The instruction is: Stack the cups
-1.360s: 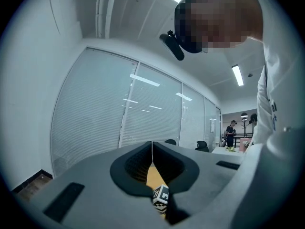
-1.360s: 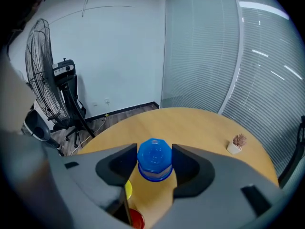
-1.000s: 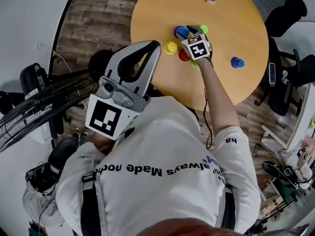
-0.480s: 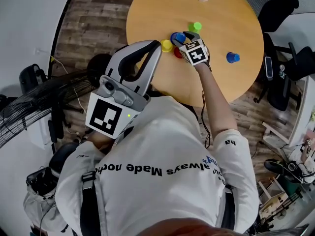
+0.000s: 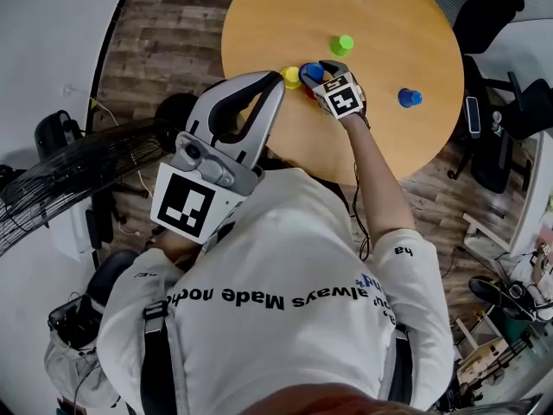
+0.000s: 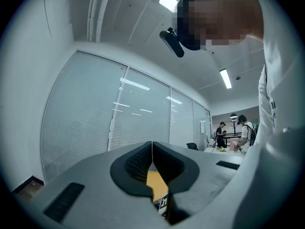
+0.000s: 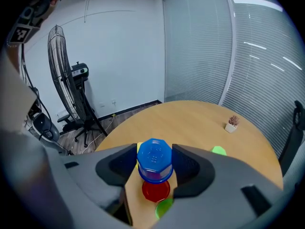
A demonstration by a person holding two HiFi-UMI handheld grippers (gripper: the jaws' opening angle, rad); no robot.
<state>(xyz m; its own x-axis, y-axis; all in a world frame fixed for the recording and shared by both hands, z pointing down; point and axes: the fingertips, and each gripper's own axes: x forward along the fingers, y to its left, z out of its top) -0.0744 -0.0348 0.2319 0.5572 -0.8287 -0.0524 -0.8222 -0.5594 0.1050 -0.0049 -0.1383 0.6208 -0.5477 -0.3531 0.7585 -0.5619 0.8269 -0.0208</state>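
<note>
I have the blue cup (image 7: 154, 162) upside down, pinched between my right gripper's (image 7: 154, 149) wide-set jaws, with the red cup (image 7: 156, 191) just beside it on the round table (image 7: 190, 123). My left gripper (image 6: 152, 151) has its jaws pressed together. Only the head view shows the second blue cup (image 5: 409, 98).

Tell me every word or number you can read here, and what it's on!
"always Made": back of the person's white shirt; the words beside it are not surely readable.
"ha": the shirt's right sleeve.
Small blue print on the shirt: too small to read.
Raised marks on the blue cup: too blurred to read.
Left cube's square marker and right cube's square marker: patterns only, no words.
</note>
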